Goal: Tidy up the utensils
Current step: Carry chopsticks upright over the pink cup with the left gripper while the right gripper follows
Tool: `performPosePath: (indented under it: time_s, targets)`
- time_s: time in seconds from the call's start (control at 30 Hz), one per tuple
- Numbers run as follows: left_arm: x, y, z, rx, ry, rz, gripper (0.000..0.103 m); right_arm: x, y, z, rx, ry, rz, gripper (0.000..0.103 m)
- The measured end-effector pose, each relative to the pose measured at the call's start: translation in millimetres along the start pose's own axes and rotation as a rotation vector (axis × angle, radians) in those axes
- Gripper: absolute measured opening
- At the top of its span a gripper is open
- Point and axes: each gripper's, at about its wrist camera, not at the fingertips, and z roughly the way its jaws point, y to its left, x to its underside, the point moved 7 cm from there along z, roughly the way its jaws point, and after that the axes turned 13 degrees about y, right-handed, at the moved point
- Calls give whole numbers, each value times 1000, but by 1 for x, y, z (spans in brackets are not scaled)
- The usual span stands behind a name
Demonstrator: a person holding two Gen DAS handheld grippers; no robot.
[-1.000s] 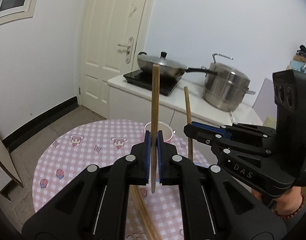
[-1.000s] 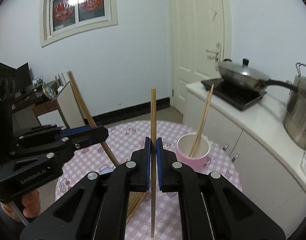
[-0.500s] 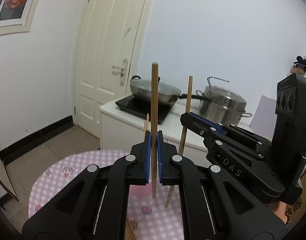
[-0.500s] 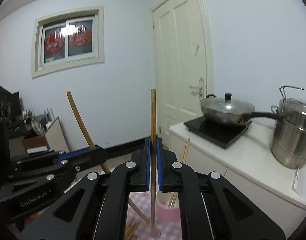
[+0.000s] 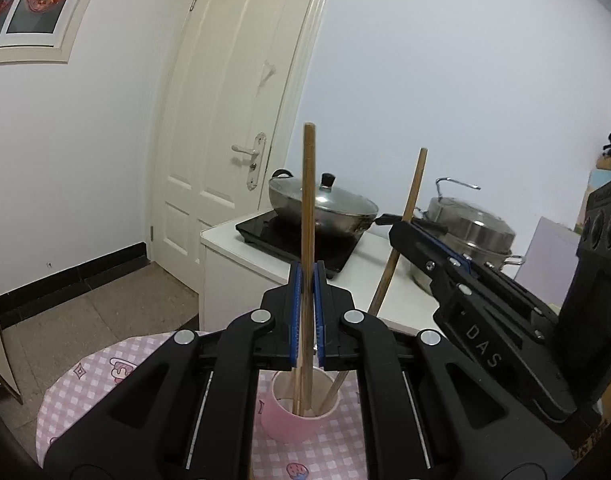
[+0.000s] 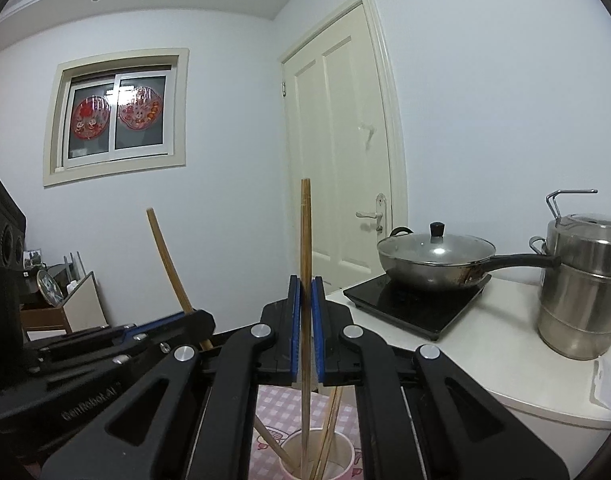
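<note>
two handheld grippers are seen from their own wrist cameras above a round table covered in a pink checked tablecloth (image 5: 85, 384). the left gripper (image 5: 306, 312) is pressed together on a wooden chopstick (image 5: 307, 208), held nearly upright between its blue pads. the right gripper (image 6: 305, 320) is likewise pinched shut on a second chopstick (image 6: 305, 248), also upright. each gripper is visible from the side in the other's view, its chopstick slanting upward.

a pink cup (image 5: 289, 420) stands on the table directly below both grippers. a thinner pair of chopsticks (image 6: 325, 440) is already leaned inside it. compared with a second ago, both grippers have been raised and carried forward over the cup; the table was then spread wide in view with the cup farther ahead, and now only its near edge and the cup are seen under the jaws. the lower ends of both held chopsticks now appear to dip into the cup's mouth, though whether the bottom is touched cannot be told.

behind, a lidded wok (image 6: 435, 260) on an induction hob and a steel steamer pot (image 6: 581, 280) sit on a white counter beside a cream door (image 5: 229, 120).

the placing step seems nearly complete; release of both chopsticks is judged to be what remains.
</note>
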Motion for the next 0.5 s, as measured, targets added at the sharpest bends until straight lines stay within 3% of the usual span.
performPosePath:
  time_s: [0.5]
  targets:
    - [37, 13, 59, -37, 125, 14, 7, 46, -23, 34, 10, 97, 35, 4]
